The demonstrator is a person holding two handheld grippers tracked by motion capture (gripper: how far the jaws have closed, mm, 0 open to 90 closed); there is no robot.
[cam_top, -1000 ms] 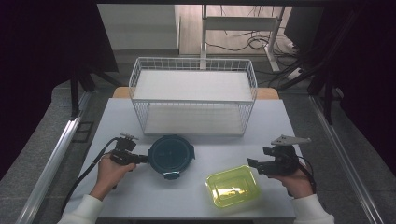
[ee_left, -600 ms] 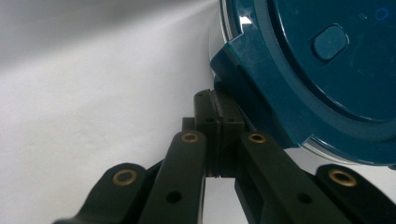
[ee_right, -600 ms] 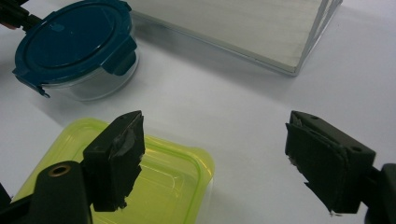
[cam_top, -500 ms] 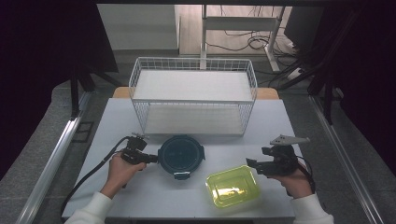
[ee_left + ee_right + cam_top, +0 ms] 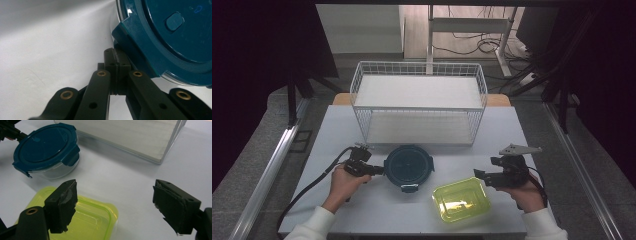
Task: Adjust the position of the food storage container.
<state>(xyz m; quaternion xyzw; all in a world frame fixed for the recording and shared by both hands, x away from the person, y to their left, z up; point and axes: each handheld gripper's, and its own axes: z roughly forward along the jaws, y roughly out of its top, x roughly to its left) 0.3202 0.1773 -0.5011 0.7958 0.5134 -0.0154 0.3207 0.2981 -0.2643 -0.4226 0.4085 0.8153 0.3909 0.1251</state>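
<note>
Pressing its closed jaws against the side latch of a round container with a dark blue lid [image 5: 408,166], the left gripper [image 5: 373,170] sits low on the white table [image 5: 337,130], its pads together with nothing between them and only their tips meeting the latch (seen close in the left gripper view). The container stands near the table's middle, just in front of a white wire basket [image 5: 419,102] that holds the far half of the surface. On the other side, the right gripper [image 5: 479,176] hovers with its jaws spread wide and empty; one jaw hangs over the far corner of a yellow-green rectangular container [image 5: 461,199], which lies flat near the front edge, just right of the blue-lidded one and apart from it.
</note>
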